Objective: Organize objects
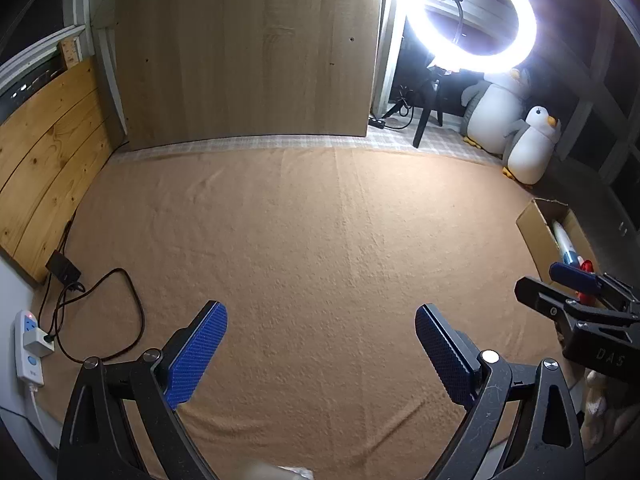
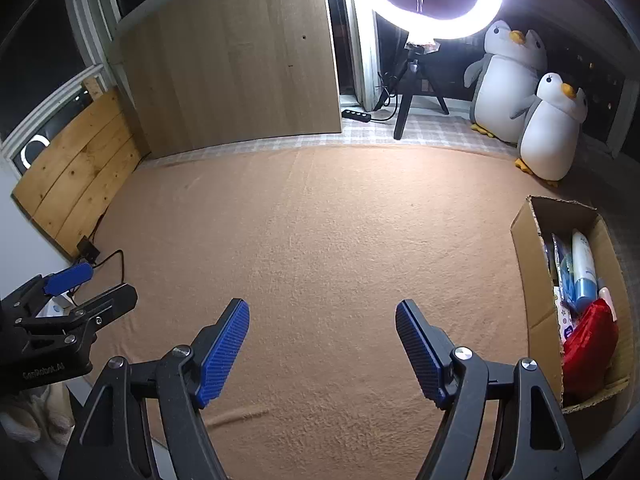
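A cardboard box (image 2: 532, 240) stands at the right edge of the tan blanket (image 2: 320, 240). It holds a white and blue bottle (image 2: 582, 268), a red pouch (image 2: 588, 344) and several small packs. The box also shows in the left wrist view (image 1: 536, 232). My left gripper (image 1: 320, 340) is open and empty above the blanket. My right gripper (image 2: 322, 340) is open and empty, left of the box. Each gripper shows at the edge of the other's view: the right one (image 1: 560, 284) and the left one (image 2: 88, 284).
Two plush penguins (image 2: 552, 136) sit at the back right beside a ring light on a tripod (image 2: 416, 80). A wooden panel (image 2: 236, 64) leans at the back. Planks (image 1: 44, 160), a power strip (image 1: 28, 348) and black cables (image 1: 120, 312) lie at the left.
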Tool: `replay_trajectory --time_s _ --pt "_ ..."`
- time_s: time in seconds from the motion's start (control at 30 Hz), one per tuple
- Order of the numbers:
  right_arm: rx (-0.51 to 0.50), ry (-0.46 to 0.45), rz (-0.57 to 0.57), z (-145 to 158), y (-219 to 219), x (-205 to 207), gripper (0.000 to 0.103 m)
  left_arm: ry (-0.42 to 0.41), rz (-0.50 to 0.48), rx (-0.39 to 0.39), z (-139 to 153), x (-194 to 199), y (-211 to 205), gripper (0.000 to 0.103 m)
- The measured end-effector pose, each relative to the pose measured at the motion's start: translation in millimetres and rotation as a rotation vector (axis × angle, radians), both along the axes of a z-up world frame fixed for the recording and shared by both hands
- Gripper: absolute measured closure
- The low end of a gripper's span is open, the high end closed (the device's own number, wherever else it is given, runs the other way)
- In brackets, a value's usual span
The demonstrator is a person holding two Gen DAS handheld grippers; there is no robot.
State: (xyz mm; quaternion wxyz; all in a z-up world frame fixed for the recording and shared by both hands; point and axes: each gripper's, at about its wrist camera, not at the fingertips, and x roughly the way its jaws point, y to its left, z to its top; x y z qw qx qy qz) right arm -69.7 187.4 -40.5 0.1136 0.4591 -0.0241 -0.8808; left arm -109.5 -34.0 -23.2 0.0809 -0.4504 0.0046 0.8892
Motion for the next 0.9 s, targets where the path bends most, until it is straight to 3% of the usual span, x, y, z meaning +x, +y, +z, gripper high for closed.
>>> replay_trajectory --time_s 0.9 --pt "0.028 -0.042 -0.02 -13 3 2 0.031 -0.038 0.007 -0.001 -14 -5 10 0.004"
